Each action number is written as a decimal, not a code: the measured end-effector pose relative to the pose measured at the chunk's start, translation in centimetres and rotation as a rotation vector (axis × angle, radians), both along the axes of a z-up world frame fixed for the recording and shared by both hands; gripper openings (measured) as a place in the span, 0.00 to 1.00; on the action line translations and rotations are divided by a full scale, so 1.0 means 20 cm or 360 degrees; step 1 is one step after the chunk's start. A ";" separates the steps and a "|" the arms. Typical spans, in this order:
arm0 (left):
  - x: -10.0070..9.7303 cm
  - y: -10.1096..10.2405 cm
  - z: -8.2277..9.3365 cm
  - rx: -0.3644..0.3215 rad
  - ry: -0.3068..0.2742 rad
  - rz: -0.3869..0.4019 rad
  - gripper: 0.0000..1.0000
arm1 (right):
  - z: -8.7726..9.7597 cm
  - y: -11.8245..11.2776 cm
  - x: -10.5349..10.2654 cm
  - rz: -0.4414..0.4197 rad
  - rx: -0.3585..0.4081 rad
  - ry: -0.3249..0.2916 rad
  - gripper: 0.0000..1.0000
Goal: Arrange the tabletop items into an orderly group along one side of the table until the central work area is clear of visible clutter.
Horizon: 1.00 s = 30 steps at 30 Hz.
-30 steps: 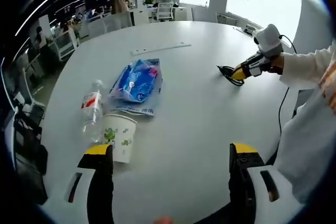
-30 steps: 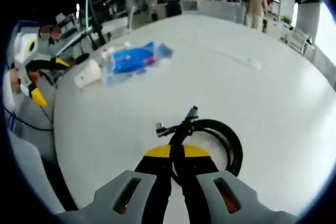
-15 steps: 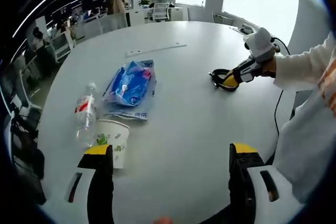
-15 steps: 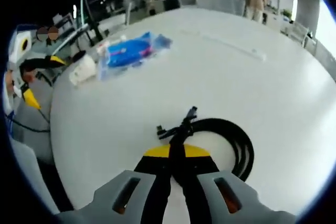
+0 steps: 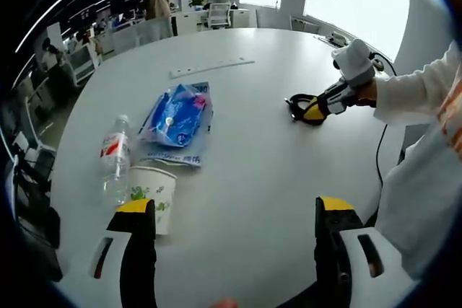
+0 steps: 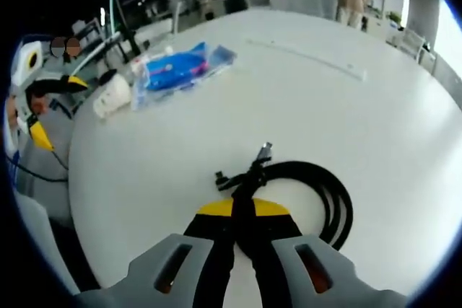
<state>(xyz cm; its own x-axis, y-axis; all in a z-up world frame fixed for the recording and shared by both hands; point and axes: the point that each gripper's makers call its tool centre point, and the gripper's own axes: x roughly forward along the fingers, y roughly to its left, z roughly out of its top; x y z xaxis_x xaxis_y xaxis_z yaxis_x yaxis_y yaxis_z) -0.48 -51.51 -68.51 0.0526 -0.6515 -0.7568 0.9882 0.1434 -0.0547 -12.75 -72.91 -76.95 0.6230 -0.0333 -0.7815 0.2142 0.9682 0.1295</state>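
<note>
In the right gripper view my right gripper is shut on a coiled black cable that rests on the white table. The left gripper view shows that same right gripper at the cable on the table's right side. My left gripper stands open near the table's edge with nothing between its jaws. By its left jaw stands a paper cup; a clear water bottle and a blue plastic packet lie beyond it. Those three also sit together, the cup, bottle and packet, far left in the right gripper view.
A long white strip lies across the far part of the table, also seen as a strip in the right gripper view. Chairs and desks ring the table, with people standing far off. A person's white sleeve holds the right gripper.
The right gripper has dragged the black cable a little leftward across the table toward the other items. The left gripper stays put and open.
</note>
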 end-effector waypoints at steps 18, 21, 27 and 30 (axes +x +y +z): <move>0.00 0.00 -0.01 0.0004 0.0011 0.0022 0.92 | 0.01 0.01 0.00 0.0011 -0.0001 -0.0014 0.05; 0.02 0.00 0.00 -0.0027 0.0025 0.0062 0.91 | 0.05 0.00 0.01 0.0015 -0.0049 -0.0041 0.06; 0.05 -0.02 0.02 -0.0091 0.0048 0.0141 0.88 | 0.21 -0.05 0.07 -0.0027 -0.0123 -0.0223 0.10; 0.05 -0.03 0.03 -0.0114 0.0058 0.0171 0.88 | 0.28 -0.06 0.09 -0.0034 -0.0127 -0.0295 0.12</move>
<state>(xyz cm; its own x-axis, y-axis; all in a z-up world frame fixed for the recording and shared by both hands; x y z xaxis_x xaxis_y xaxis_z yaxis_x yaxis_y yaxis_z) 0.59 -52.03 -67.86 0.0983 -0.6960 -0.7113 0.9644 0.2429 -0.1043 -10.94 -74.11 -71.38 0.7543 -0.1054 -0.6480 0.2144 0.9725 0.0913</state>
